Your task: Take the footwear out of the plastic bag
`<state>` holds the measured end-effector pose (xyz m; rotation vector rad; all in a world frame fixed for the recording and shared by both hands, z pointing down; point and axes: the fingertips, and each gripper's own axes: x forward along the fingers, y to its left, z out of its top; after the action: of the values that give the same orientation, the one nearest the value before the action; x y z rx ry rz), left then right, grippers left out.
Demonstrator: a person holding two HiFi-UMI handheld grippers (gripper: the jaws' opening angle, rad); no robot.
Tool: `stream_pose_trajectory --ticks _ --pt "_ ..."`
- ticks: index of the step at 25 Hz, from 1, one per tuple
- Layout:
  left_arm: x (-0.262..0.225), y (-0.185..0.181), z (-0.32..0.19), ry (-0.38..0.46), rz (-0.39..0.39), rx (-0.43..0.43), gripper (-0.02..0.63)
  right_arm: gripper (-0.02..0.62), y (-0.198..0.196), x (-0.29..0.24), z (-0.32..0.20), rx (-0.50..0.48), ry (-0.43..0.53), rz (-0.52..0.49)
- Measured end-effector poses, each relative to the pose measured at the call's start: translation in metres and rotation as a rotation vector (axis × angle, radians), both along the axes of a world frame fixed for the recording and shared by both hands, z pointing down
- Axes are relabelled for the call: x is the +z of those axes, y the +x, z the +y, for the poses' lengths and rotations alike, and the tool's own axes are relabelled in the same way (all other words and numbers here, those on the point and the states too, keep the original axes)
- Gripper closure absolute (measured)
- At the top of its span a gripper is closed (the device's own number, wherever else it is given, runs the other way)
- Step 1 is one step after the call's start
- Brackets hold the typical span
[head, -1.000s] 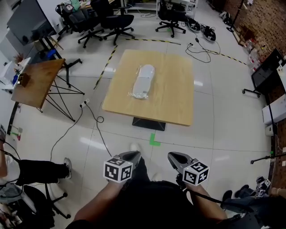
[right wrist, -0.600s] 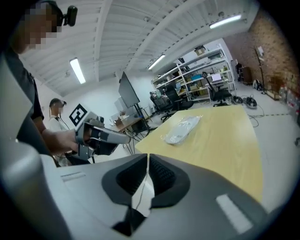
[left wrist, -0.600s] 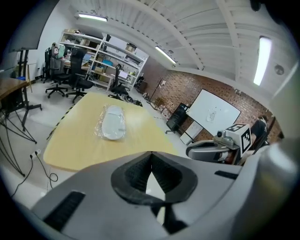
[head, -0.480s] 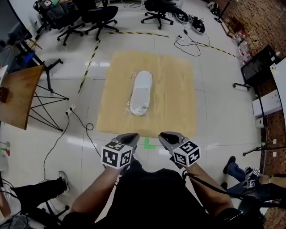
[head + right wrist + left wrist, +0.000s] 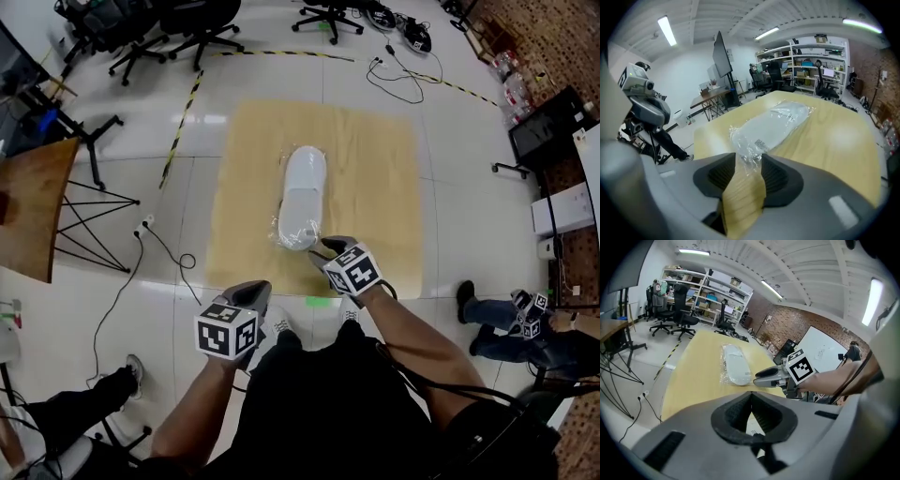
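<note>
White footwear sealed in a clear plastic bag (image 5: 303, 197) lies lengthwise in the middle of the light wooden table (image 5: 380, 178). My right gripper (image 5: 321, 246) reaches over the table's near edge to the bag's near end. Its jaws are opening, and in the right gripper view the crinkled end of the bag (image 5: 771, 127) lies between the tips of the right gripper (image 5: 748, 161) without being pressed. My left gripper (image 5: 249, 292) hangs back off the table's near left edge, shut and empty. The left gripper view shows the bag (image 5: 735, 364) and the right gripper (image 5: 756, 379) beyond the left gripper (image 5: 751, 398).
Office chairs (image 5: 192, 23) stand beyond the table, and a brown side table on black trestle legs (image 5: 28, 202) is at the left. Cables (image 5: 169, 258) run over the tiled floor. A person's legs in jeans (image 5: 502, 333) are at the right, near a monitor stand (image 5: 544, 127).
I have come closer to the table. The right gripper went forward to the bag's near end and its jaws have spread apart. The left gripper stayed shut and back.
</note>
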<state>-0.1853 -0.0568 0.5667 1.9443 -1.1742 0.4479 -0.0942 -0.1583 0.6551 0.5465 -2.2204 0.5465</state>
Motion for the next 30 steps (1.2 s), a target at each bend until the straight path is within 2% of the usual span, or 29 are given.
stream_pose_trajectory --ticks 1,5,8,10,12,13,16,18,19,21,23,25,30 --pt "-0.001 -0.007 -0.003 0.004 -0.008 -0.026 0.600 0.430 -0.004 0.005 -0.002 -0.032 -0.001 0.014" --pt "-0.008 -0.037 -0.007 0.038 -0.078 -0.150 0.600 0.548 -0.012 0.004 0.014 -0.235 0.058 0.037" --pt "-0.010 -0.044 -0.013 0.053 -0.152 -0.192 0.599 0.552 0.002 -0.007 0.024 -0.390 0.175 0.081" --pt "-0.011 -0.034 -0.027 0.075 -0.187 -0.160 0.600 0.552 0.018 -0.008 0.030 -0.490 0.264 0.129" --pt "-0.010 -0.009 -0.050 0.117 -0.244 -0.057 0.600 0.555 0.039 -0.003 0.037 -0.587 0.339 0.178" --pt "-0.007 0.009 -0.065 0.142 -0.285 0.027 0.599 0.573 0.050 -0.001 0.040 -0.631 0.373 0.198" --pt "0.017 0.078 -0.103 0.192 -0.404 0.390 0.598 0.591 0.077 0.004 0.043 -0.714 0.437 0.227" --pt "0.042 0.118 -0.115 0.198 -0.470 0.642 0.598 0.592 0.087 0.006 0.044 -0.723 0.439 0.226" --pt "0.055 0.132 -0.118 0.187 -0.507 0.742 0.598 0.592 0.089 0.006 0.044 -0.716 0.437 0.221" --pt "0.081 0.144 -0.119 0.141 -0.588 0.874 0.598 0.592 0.093 0.004 0.041 -0.693 0.437 0.212" --pt "0.100 0.145 -0.117 0.081 -0.645 0.930 0.598 0.592 0.096 0.002 0.037 -0.675 0.446 0.207" --pt "0.111 0.143 -0.116 0.030 -0.651 0.932 0.598 0.592 0.100 0.001 0.034 -0.671 0.455 0.206" --pt "0.109 0.140 -0.123 -0.025 -0.511 0.782 0.597 0.592 0.128 0.008 0.022 -0.639 0.476 0.238"
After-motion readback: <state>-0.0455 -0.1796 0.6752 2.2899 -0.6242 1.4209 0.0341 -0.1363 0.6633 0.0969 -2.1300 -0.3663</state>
